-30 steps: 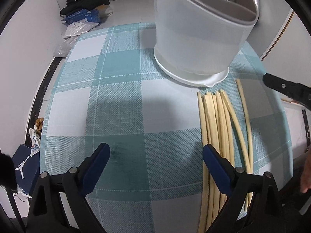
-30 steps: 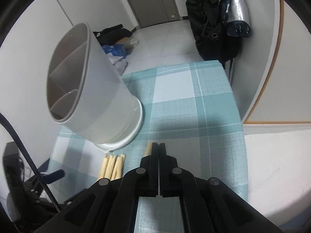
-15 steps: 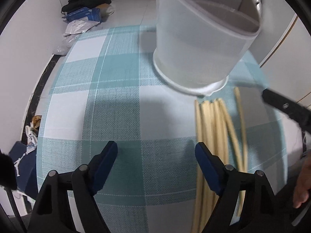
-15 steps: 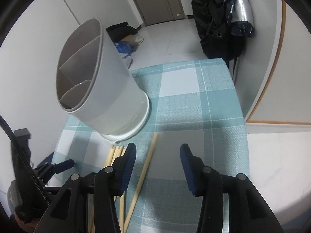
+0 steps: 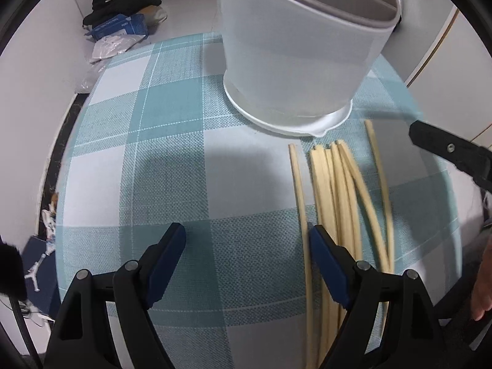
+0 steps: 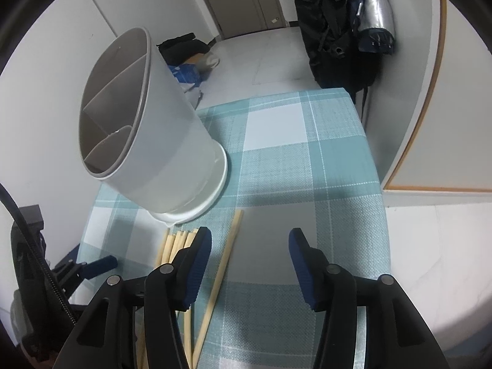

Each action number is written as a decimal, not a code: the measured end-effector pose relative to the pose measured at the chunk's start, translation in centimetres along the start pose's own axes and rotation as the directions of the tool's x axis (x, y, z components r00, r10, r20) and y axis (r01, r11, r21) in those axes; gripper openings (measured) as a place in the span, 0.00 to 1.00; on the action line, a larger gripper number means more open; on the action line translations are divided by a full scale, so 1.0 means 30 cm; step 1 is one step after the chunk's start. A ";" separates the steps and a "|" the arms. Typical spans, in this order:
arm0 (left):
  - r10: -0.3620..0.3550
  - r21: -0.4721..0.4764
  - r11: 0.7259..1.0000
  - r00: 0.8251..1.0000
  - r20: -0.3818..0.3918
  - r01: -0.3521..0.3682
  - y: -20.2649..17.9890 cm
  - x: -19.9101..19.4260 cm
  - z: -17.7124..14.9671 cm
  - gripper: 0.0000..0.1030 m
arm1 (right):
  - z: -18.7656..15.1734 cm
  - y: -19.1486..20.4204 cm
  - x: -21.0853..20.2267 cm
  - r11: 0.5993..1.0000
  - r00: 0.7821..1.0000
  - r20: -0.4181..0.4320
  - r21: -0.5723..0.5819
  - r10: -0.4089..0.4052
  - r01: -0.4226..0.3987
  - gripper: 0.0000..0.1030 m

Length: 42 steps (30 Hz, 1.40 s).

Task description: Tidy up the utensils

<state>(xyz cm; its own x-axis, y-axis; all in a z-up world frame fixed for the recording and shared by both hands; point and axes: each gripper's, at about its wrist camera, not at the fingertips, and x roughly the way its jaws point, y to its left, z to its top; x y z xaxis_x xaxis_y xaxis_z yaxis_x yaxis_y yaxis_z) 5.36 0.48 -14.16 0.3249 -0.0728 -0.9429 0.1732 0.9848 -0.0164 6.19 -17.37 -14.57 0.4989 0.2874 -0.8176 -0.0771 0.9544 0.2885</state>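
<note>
Checked surface (image 5: 172,129) with all chopsticks (image 5: 335,196) lying just before the empty holder (image 5: 301,61); left gripper (image 5: 247,256) and right gripper (image 6: 249,259), jaws apart, hold nothing—sorting not begun.

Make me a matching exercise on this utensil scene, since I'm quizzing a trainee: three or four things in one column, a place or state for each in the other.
Things:
1. utensil holder
2. chopsticks
3. left tool
4. tablecloth

Places or states:
A. lying loose on the cloth near the holder's base
B. teal and white checks
C. upright, compartments empty
D. open, holding nothing

Pairs: 1-C, 2-A, 3-D, 4-B
</note>
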 end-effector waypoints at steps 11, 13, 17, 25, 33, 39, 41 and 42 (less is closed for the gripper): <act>-0.002 -0.020 1.000 1.000 0.003 0.002 0.004 0.007 0.065 0.52 | -0.007 0.027 0.052 0.999 0.999 -0.046 -0.042 -0.021 0.019 0.50; -0.006 -0.020 1.000 1.000 0.008 0.007 0.003 0.005 0.065 0.41 | 0.000 0.036 0.072 0.999 0.998 -0.053 -0.044 -0.027 0.025 0.49; -0.011 -0.026 1.000 1.000 0.015 0.011 0.022 0.004 0.069 0.25 | 0.023 0.074 0.099 0.997 0.998 -0.037 -0.062 -0.046 0.044 0.48; -0.030 -0.068 0.997 0.999 0.026 0.031 0.079 -0.011 0.052 0.05 | 0.032 0.140 0.180 0.979 0.988 -0.058 -0.157 -0.141 0.130 0.06; -0.067 -0.160 0.984 0.996 0.061 0.076 0.100 -0.038 0.067 0.02 | 0.047 0.097 0.140 0.994 0.998 -0.016 -0.088 -0.067 0.065 0.00; -0.083 -0.195 0.975 0.987 0.138 0.109 0.104 -0.103 0.060 0.02 | 0.044 0.086 0.083 0.996 0.999 0.037 -0.090 -0.012 0.015 0.00; -0.092 -0.220 0.968 0.984 0.151 0.124 0.118 -0.112 0.057 0.02 | 0.043 0.083 0.063 0.996 0.999 0.045 -0.090 -0.005 0.009 0.00; -0.099 -0.227 0.965 0.983 0.154 0.133 0.128 -0.109 0.064 0.02 | 0.041 0.082 0.061 0.996 0.999 0.037 -0.088 0.006 -0.003 0.03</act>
<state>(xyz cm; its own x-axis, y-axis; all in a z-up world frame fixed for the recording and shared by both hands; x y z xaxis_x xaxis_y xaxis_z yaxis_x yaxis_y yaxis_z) 6.73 4.20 -10.49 0.4458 -0.1936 -0.8740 -0.0012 0.9762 -0.2169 7.98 -14.59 -14.76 0.5302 0.2903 -0.7966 -0.1545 0.9569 0.2459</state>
